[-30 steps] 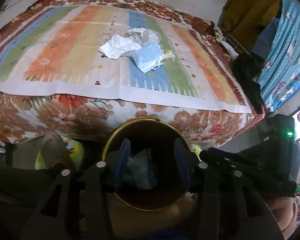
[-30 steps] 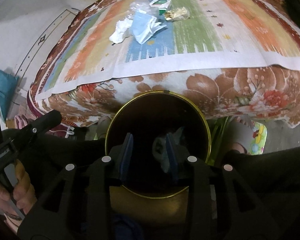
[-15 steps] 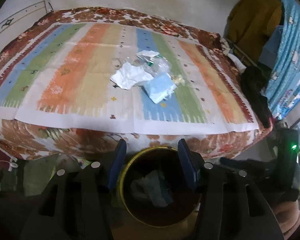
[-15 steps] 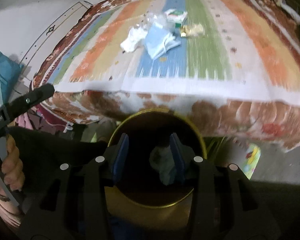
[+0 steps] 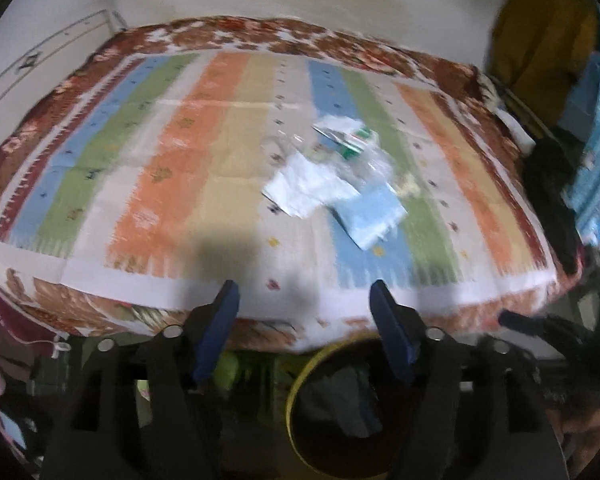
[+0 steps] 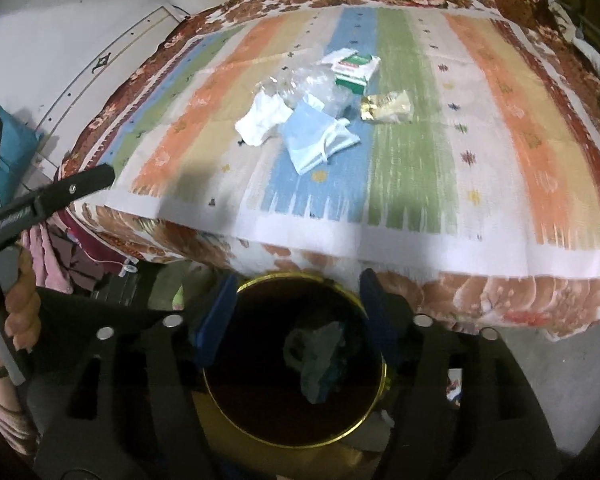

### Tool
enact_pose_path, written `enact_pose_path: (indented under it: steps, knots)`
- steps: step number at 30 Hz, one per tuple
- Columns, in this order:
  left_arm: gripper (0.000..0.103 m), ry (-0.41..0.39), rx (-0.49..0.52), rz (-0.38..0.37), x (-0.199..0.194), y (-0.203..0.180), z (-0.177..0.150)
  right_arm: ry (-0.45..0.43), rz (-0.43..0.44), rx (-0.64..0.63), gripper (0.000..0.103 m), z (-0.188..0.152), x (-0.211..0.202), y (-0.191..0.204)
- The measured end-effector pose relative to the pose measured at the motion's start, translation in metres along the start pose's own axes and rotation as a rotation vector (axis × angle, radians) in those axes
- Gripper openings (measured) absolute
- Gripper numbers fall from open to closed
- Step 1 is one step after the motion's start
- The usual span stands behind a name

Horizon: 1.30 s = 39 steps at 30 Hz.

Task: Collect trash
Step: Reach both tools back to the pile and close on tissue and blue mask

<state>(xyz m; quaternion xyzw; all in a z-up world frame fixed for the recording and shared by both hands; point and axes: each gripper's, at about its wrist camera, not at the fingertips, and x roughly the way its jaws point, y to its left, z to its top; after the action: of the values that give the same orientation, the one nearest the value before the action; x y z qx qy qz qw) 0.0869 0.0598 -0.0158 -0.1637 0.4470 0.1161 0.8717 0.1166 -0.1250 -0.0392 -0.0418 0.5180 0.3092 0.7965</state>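
- So we've got a bed covered with a flat woven striped mat [image 6: 416, 152] in orange, tan, blue and green bands with tiny stitched motifs, laid over a brown floral bedspread [image 6: 480, 292] that hangs down the front edge.
- The trash sits in a loose pile mid-mat: a crumpled white tissue [image 6: 262, 120], a pale blue pleated face mask [image 6: 316, 140] with white ear loops, some crinkly clear plastic wrap [image 6: 320, 84], a small green-and-white cardboard box [image 6: 356, 68] and a shiny gold foil wrapper [image 6: 386, 106]. They're touching or overlapping each other, except the wrapper, which lies just to the side.
- Our left gripper [image 5: 304, 312] is spread wide with nothing between its blue padded fingers [image 5: 220, 316]. The pile is well ahead of it, further up the mat; the tissue [image 5: 304, 184] and mask [image 5: 374, 212] look smeared by blur here.
- Our right gripper [image 6: 296, 304] is also spread open and empty, hanging right over a round dark bin with a glossy gold rim [image 6: 382, 376] that stands on the floor against the bed's front. The pile is well apart from these jaws too, up on the mat.
- Inside the bin there's already a soft crumpled greyish-teal wad [image 6: 320, 356].
- In the left view the same bin [image 5: 294, 396] shows below and slightly right of the jaws.
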Motion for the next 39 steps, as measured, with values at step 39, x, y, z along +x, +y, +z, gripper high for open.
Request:
enact_pose_path:
  steps: [39]
  knots:
    - [0.095,0.146,-0.091,0.051,0.131,0.019,0.097,0.081,-0.103,-0.057,0.072,0.122,0.107,-0.010]
